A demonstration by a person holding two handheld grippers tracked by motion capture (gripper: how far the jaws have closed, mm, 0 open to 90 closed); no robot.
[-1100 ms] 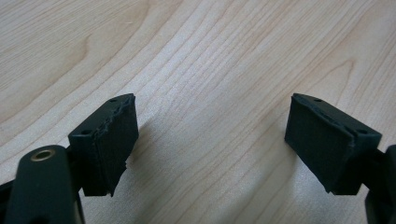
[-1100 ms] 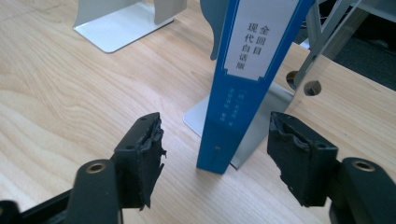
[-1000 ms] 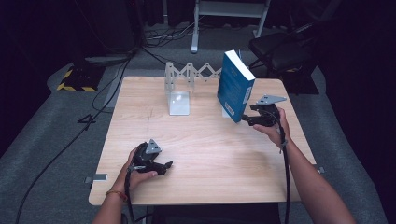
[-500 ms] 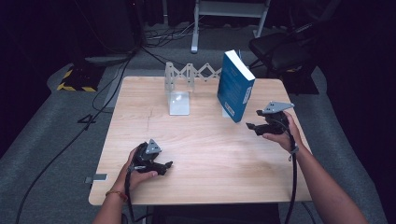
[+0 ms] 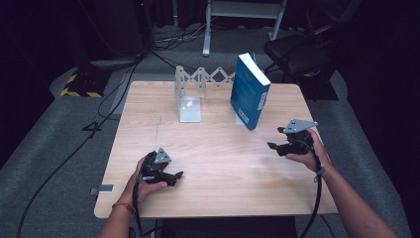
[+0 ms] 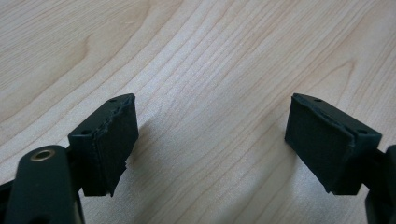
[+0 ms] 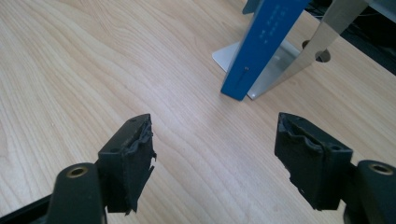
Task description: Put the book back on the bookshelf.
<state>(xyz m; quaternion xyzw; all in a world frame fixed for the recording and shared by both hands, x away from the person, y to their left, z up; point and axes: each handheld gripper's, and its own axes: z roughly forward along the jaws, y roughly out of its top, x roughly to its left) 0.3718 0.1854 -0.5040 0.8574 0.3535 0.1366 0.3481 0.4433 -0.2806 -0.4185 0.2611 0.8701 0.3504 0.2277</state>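
Glossy blue book (image 5: 250,96), matte woodgrain table (image 5: 218,148).

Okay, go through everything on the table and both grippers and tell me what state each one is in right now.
Blue book: standing on edge, leaning against a metal bookend, not held.
Folding metal bookend rack: upright at the table's far edge, stretched out.
Left gripper: open, nothing between its fingers, resting low on the table.
Right gripper: open, its jaws have just been opening, nothing between them, apart from the book.
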